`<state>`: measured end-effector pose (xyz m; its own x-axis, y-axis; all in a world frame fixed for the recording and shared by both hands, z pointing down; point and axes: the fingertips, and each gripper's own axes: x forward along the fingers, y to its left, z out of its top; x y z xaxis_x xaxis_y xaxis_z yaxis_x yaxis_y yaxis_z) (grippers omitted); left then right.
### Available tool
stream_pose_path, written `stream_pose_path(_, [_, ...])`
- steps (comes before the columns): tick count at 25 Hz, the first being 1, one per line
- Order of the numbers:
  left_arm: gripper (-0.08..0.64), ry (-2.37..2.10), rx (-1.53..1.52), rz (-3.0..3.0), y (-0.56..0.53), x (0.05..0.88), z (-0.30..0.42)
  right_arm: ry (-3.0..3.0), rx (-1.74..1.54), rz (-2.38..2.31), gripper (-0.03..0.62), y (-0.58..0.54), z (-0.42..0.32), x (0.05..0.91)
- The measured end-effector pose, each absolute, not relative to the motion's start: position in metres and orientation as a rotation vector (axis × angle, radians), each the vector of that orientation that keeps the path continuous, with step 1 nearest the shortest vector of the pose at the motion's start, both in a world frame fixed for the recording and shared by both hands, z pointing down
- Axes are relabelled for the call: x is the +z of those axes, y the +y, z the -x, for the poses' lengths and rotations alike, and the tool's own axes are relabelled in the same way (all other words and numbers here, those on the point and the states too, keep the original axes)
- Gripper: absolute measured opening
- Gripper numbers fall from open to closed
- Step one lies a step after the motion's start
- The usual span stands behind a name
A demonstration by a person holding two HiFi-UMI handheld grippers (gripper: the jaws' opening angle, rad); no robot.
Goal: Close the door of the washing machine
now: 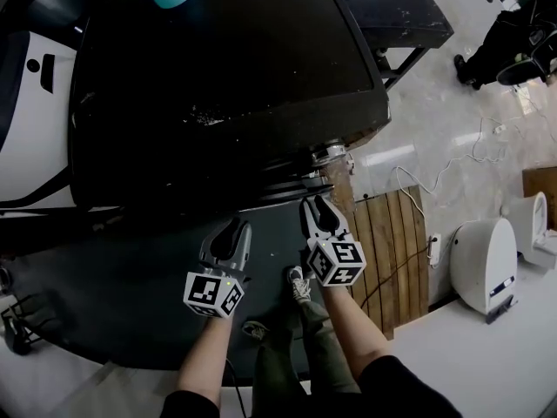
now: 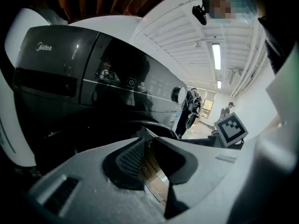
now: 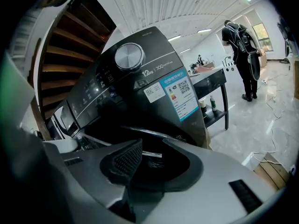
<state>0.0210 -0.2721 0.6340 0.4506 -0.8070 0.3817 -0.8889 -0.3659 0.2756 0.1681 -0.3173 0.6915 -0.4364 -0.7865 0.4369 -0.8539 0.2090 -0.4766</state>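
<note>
Head view steeply down over washing machine (image 1: pixel 218 77); both gripper views close, low, sharing its control panel (image 2: pixel 135 83)

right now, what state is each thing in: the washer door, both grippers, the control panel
washing machine door: seems ajar, rim standing off the front; latch unseen
left gripper: jaws nearly together, empty
right gripper: jaws apart, gripping nothing
control panel: symbols show; lit or printed unclear
</note>
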Motion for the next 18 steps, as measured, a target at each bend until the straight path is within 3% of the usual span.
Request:
stream_pose_path(3, [0.026,-1.479,0.293,-2.244,-0.279,0.639,-0.006,-2.371,1.031,-1.614,0.117,-0.328,-0.167,0.693])
stream_pose_path(18, [0.006,-1.557,0.379,-2.206,-0.294,0.647,0.017,-2.391,0.964,-1.637,0.081,-0.335,-0.159,0.691])
